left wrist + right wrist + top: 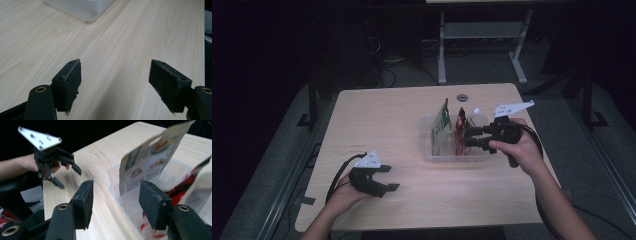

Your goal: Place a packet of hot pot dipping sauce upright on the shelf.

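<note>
A clear plastic bin [428,150] stands right of the table's middle. In it a green and white packet [442,124] and a red packet [460,131] stand upright. My right gripper [466,138] hovers at the bin's right part, pointing left, close to the red packet. In the right gripper view its jaws [117,202] are open with nothing between them; the green and white packet [150,162] and the bin's wall [117,185] lie beyond. My left gripper [388,178] rests open near the front left of the table. In the left gripper view its jaws [115,85] stand wide over bare wood.
The light wooden table [377,115] has a round cable hole [462,97] near its far edge. A corner of the bin [82,10] lies ahead of the left gripper. A white desk frame [482,30] stands on the dark floor beyond.
</note>
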